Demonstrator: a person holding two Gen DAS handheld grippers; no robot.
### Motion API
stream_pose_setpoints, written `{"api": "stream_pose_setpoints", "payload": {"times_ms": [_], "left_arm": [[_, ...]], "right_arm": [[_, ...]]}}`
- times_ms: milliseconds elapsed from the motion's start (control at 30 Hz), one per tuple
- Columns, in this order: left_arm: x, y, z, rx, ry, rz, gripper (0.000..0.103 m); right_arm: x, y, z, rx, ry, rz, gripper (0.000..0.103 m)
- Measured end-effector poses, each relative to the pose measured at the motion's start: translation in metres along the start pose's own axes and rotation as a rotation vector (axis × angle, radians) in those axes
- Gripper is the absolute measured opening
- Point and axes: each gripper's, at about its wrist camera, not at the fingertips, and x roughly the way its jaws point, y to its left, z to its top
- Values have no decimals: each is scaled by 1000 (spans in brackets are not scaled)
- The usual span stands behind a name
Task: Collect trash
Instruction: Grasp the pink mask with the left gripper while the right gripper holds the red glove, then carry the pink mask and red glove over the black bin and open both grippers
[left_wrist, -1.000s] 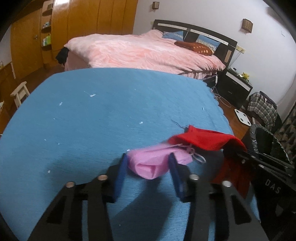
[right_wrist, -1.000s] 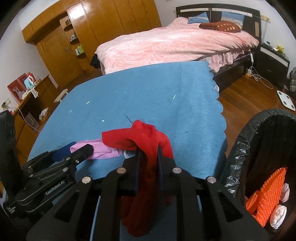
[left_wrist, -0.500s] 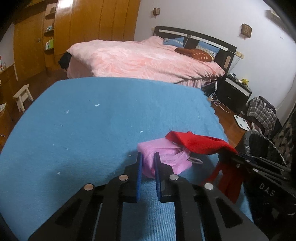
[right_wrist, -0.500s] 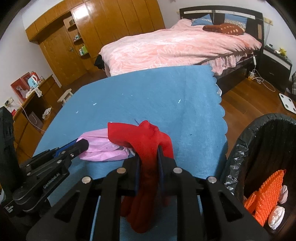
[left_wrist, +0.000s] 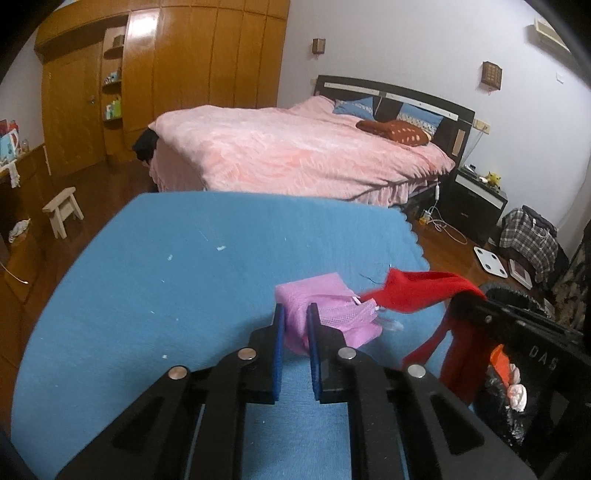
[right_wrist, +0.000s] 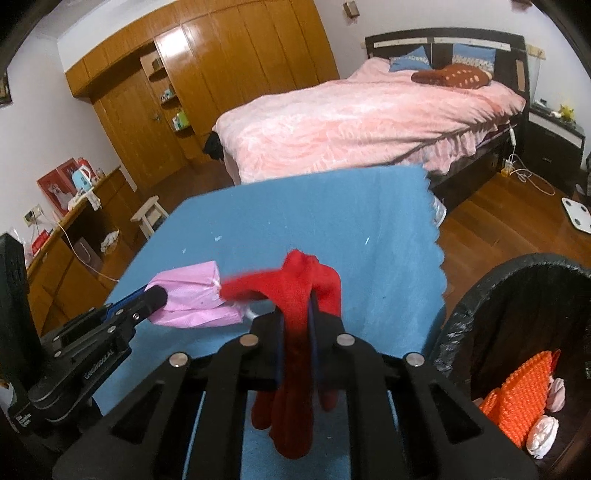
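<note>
- The left gripper (left_wrist: 294, 326) is clamping a pink mesh bag (left_wrist: 325, 315), holding it just above the tabletop (left_wrist: 147, 295) near the right edge.
- The right gripper (right_wrist: 295, 325) is pinching a red cloth (right_wrist: 295, 295); its jaws have just been closing on the fabric, which is hanging down between them.
- Both items appear clear of the blue surface, so the step in hand is judged the lift and carry.
- The black-lined bin (right_wrist: 480, 295) is standing just beside the right edge, already holding orange and white scraps.
- The next move is calling for a swing right over the rim, then release.
</note>
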Motion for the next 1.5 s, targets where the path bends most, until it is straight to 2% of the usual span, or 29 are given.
{"api": "stream_pose_setpoints", "payload": {"times_ms": [400, 767, 1500], "left_arm": [[-41, -15, 16, 36, -66, 5, 12], [-72, -31, 23, 42, -99, 1, 12], [-112, -128, 26, 156, -140, -160, 12]], "right_arm": [[-44, -4, 15, 4, -57, -4, 10], [-96, -19, 15, 21, -113, -50, 10], [-197, -67, -9, 41, -207, -155, 10]]}}
